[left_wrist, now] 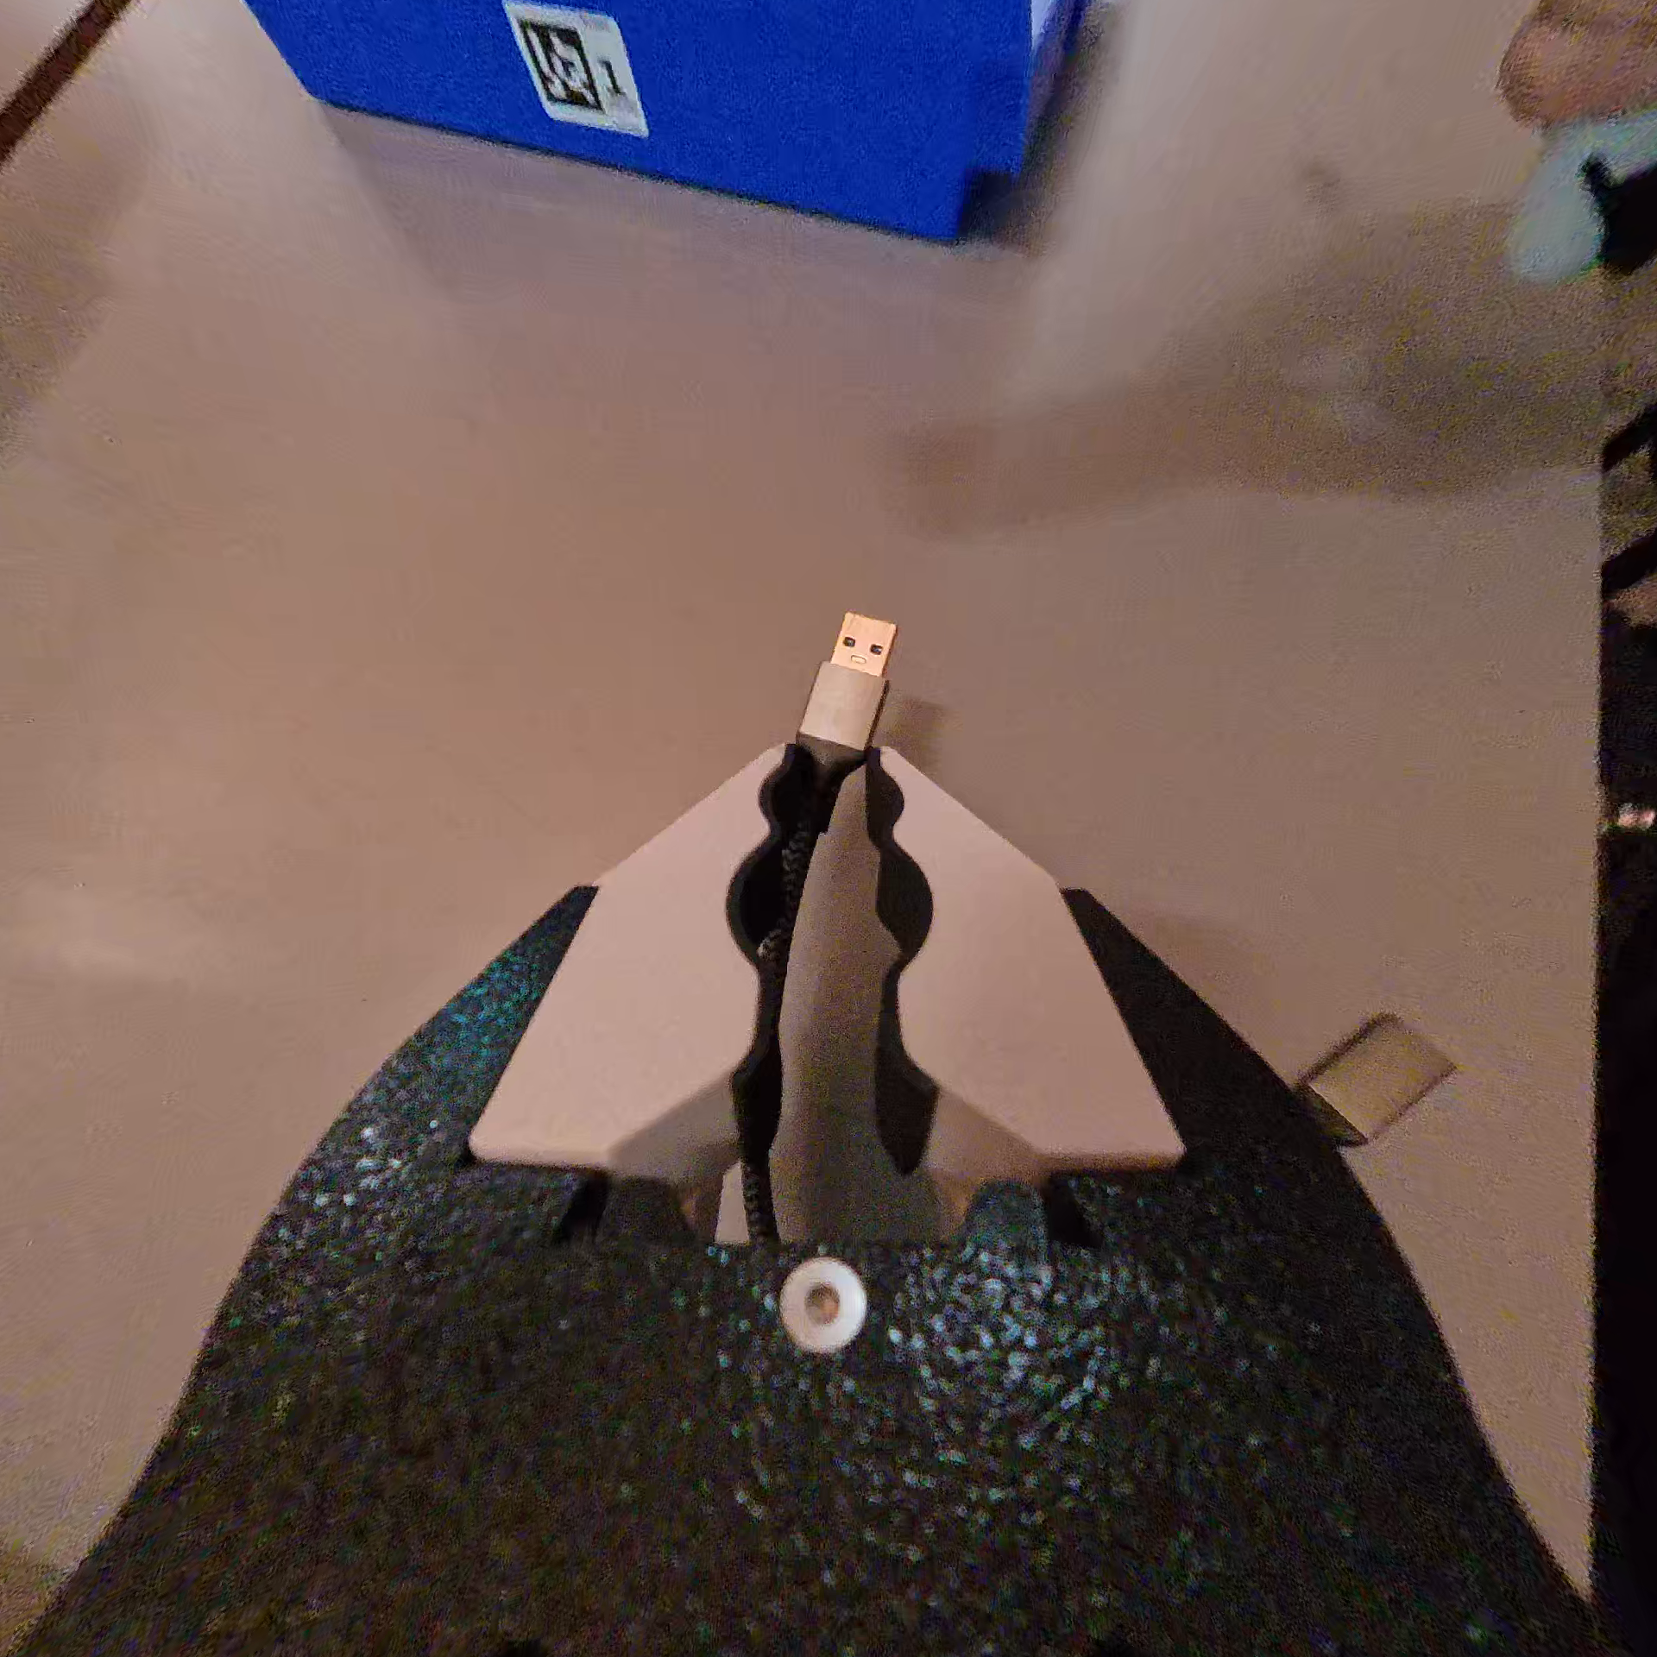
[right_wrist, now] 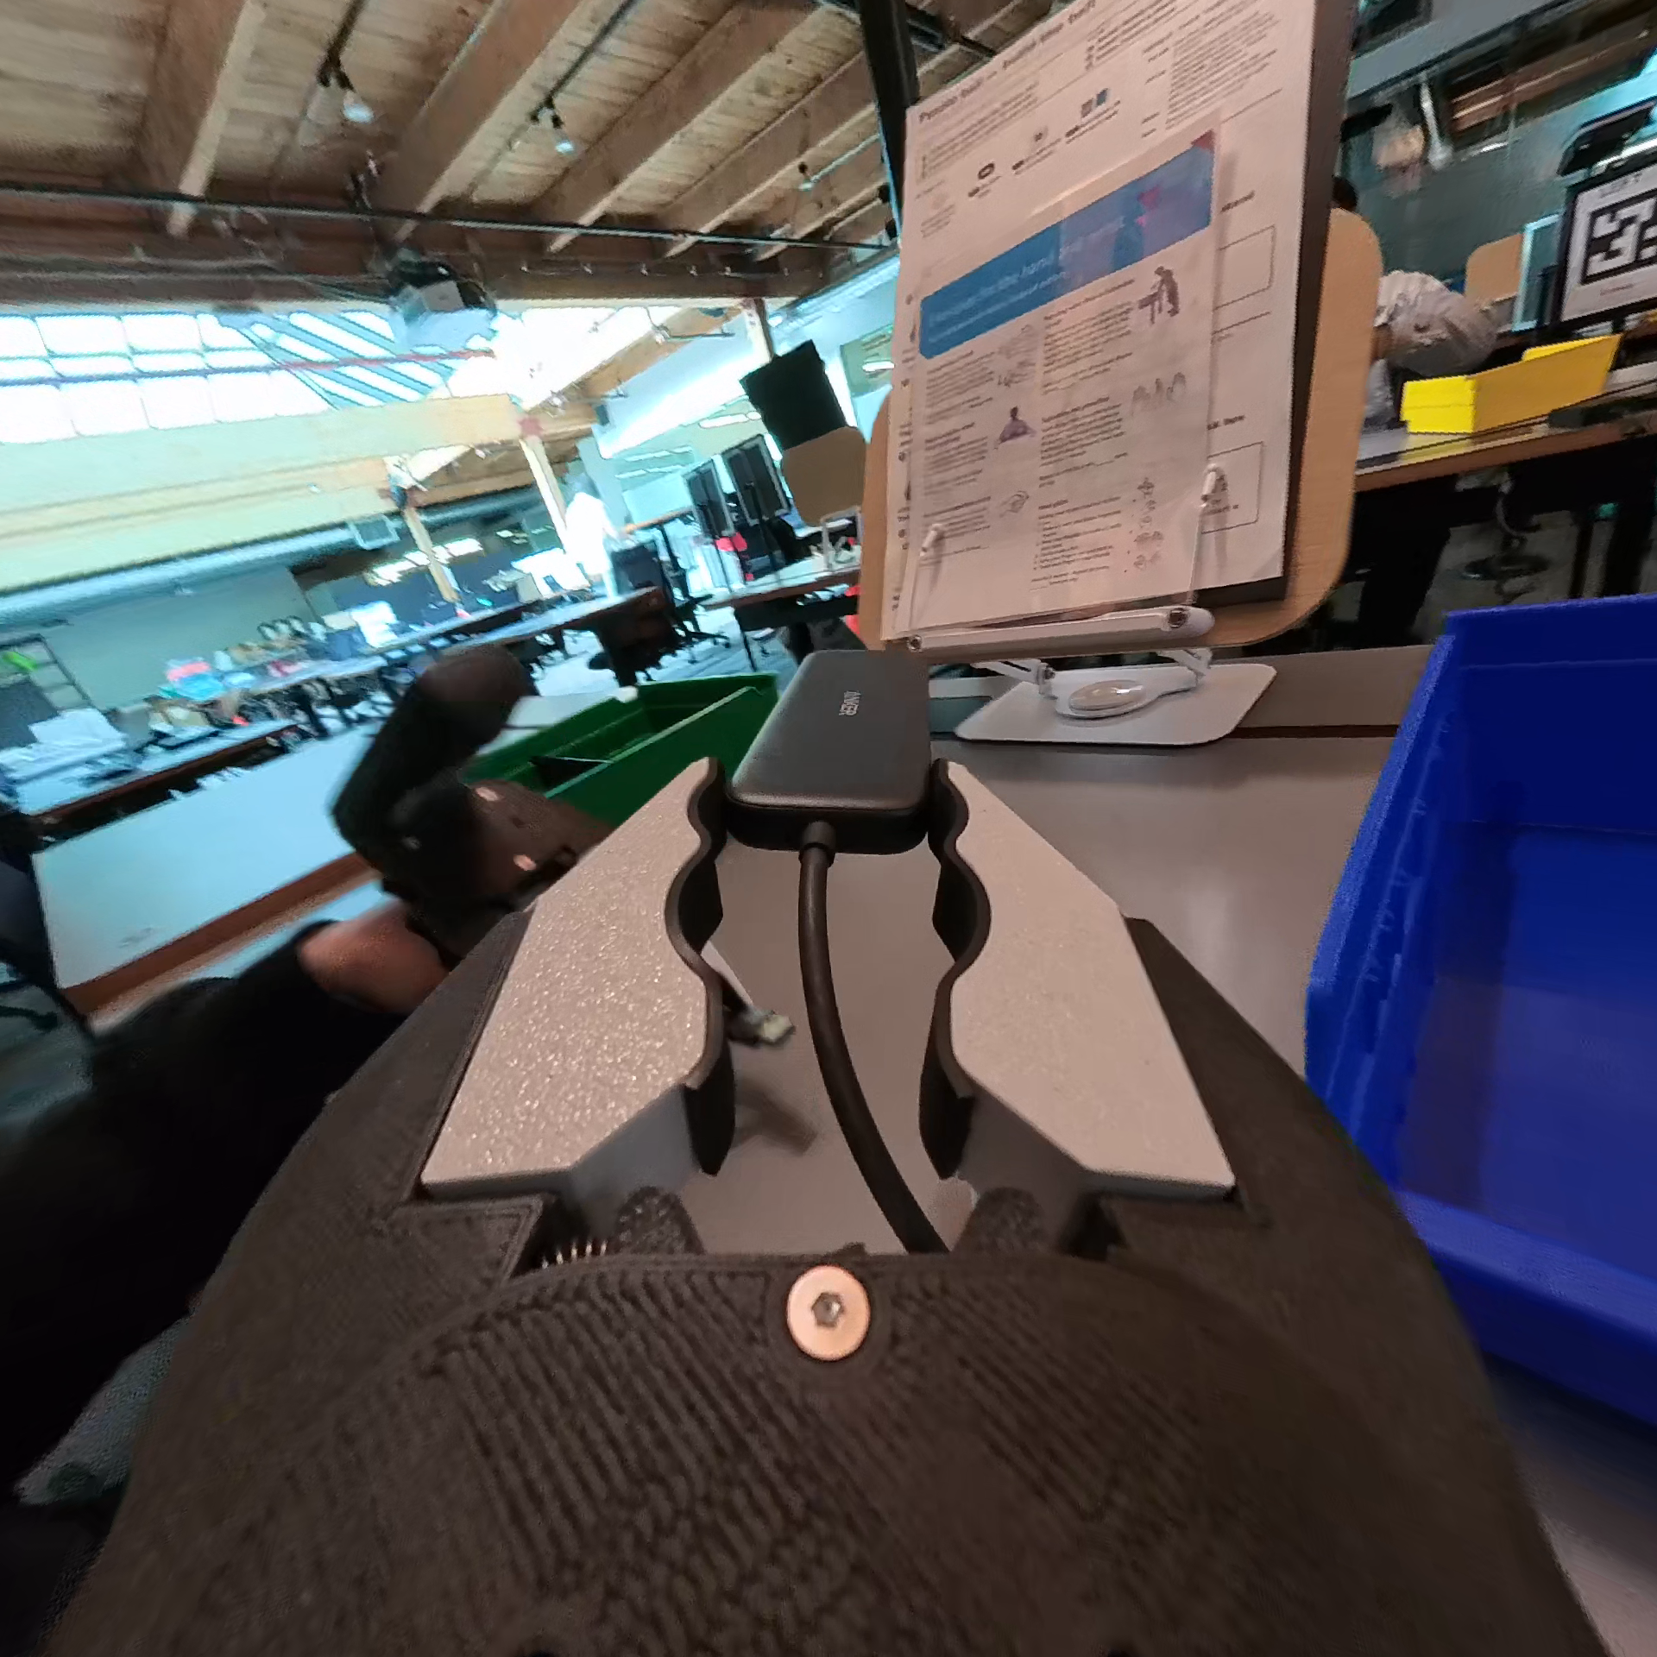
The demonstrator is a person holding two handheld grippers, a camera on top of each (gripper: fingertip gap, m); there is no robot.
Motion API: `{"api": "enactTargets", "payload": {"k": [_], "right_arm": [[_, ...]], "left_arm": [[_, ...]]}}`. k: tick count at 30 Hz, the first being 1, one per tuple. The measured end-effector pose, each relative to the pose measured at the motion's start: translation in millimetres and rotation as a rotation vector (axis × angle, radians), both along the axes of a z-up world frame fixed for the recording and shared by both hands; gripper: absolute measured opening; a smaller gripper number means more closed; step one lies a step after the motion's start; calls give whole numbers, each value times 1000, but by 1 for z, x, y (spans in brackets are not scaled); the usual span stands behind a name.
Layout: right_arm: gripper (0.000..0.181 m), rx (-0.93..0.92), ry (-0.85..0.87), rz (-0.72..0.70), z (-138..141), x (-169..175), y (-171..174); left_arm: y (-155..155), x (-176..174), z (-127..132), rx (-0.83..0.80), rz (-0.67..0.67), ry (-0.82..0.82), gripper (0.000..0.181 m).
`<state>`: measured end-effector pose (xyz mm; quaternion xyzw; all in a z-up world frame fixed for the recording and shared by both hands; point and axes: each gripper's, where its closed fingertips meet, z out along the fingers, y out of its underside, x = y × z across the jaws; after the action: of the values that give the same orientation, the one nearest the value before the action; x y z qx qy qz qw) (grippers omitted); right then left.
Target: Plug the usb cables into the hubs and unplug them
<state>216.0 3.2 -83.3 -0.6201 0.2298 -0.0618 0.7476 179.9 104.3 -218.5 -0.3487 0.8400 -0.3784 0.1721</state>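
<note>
In the left wrist view my left gripper point(left_wrist: 829, 751) is shut on a black braided usb cable point(left_wrist: 789, 888) just behind its grey plug point(left_wrist: 852, 690). The metal plug tip points forward, above the tan table. In the right wrist view my right gripper point(right_wrist: 825, 789) is shut on the near end of a dark grey usb hub point(right_wrist: 838, 735), held above the table. The hub's own black cable point(right_wrist: 829, 1013) runs back between my fingers. The other gripper point(right_wrist: 439, 789) shows blurred at the left. A small plug end point(right_wrist: 762, 1027) shows below my fingers.
A blue bin point(left_wrist: 717, 99) with a tag sticker stands at the back of the table; it is also close on my right point(right_wrist: 1488, 986). A green bin point(right_wrist: 646, 744) lies ahead on the left. A document stand point(right_wrist: 1103, 377) with papers rises behind the hub. A grey flat piece point(left_wrist: 1381, 1076) lies on the table.
</note>
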Motion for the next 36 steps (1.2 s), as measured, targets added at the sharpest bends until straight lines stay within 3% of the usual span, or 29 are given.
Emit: {"api": "enactTargets", "payload": {"k": [1,6,12,20,30,36], "right_arm": [[44,-24,-16,-25,-2,2,1],[44,-95,-117,-127,-10,0,13],[44,-162,-240,-145,-14,-17,34],[44,-173,-267,-131,-27,-32,57],[45,-299,-408,-227,-34,-34,63],[45,-228,-286,-204,-38,-28,57]], "left_arm": [[-2,1,12,-22,37,-16,12],[-9,-1,63,-76,181,-113,12],[-13,-14,83,-53,217,-128,12],[-8,-20,83,-38,253,-106,12],[-6,-18,82,19,291,-137,12],[-12,-12,87,99,245,-258,12]]}}
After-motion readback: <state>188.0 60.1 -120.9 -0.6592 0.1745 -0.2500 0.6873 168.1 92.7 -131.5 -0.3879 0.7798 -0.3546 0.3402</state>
